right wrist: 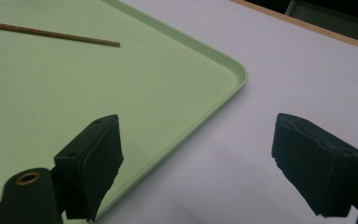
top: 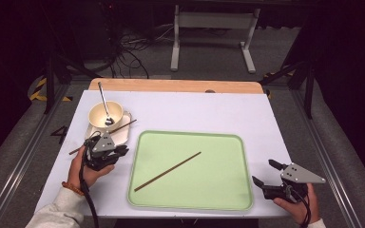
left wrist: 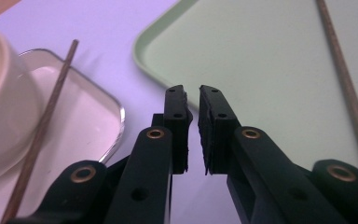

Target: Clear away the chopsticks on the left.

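Two hand-held black grippers, a grey plate on each

The left gripper (top: 103, 153) and right gripper (top: 272, 176) have black jaws with brass-coloured rivets behind the pads, grey three-cornered plates on top and black trailing cables; the person wears pale sleeves and an orange wristband (top: 71, 188).

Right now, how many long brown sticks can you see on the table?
2. One chopstick lies slantwise on the green tray. The other chopstick rests across the small white tray beside the bowl, its low end near the left gripper. None seems hidden.
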Available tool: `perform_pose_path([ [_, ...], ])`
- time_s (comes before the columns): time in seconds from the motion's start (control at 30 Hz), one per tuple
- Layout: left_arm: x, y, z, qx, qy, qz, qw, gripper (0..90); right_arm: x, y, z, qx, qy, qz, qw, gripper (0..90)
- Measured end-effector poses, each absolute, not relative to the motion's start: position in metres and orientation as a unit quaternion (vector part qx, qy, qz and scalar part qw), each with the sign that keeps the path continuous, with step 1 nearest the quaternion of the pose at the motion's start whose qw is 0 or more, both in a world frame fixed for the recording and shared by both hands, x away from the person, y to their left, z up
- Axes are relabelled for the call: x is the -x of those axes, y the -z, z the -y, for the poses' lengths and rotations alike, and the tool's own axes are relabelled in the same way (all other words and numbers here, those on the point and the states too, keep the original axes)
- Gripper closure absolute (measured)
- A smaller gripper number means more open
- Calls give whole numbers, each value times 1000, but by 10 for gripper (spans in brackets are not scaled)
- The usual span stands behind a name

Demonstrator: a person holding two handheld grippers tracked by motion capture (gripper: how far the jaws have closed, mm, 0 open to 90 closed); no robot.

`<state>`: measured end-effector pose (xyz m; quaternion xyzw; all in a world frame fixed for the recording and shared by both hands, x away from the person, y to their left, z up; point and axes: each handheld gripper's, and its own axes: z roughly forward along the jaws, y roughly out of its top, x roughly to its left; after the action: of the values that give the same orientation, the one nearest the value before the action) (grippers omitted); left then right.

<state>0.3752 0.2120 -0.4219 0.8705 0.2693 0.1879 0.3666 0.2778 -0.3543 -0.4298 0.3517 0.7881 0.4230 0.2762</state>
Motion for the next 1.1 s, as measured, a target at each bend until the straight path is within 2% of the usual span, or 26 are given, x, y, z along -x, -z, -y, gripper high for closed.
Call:
perform_pose_path([
  [0.47, -392, 426, -277, -840, -205, -337, 373, 689, -279, 431, 355, -355, -424, -787, 273, 163],
  [0.87, -419, 435, -295, -823, -189, -376, 380, 557, -281, 433, 357, -358, -424, -787, 270, 164],
  [1.0, -426, 439, -297, -824, -181, -389, 371, 549, -281, 433, 357, -359, -423, -787, 270, 164],
  [1.1, -430, 441, -299, -826, -178, -389, 366, 586, -281, 434, 357, -360, -421, -787, 270, 164],
])
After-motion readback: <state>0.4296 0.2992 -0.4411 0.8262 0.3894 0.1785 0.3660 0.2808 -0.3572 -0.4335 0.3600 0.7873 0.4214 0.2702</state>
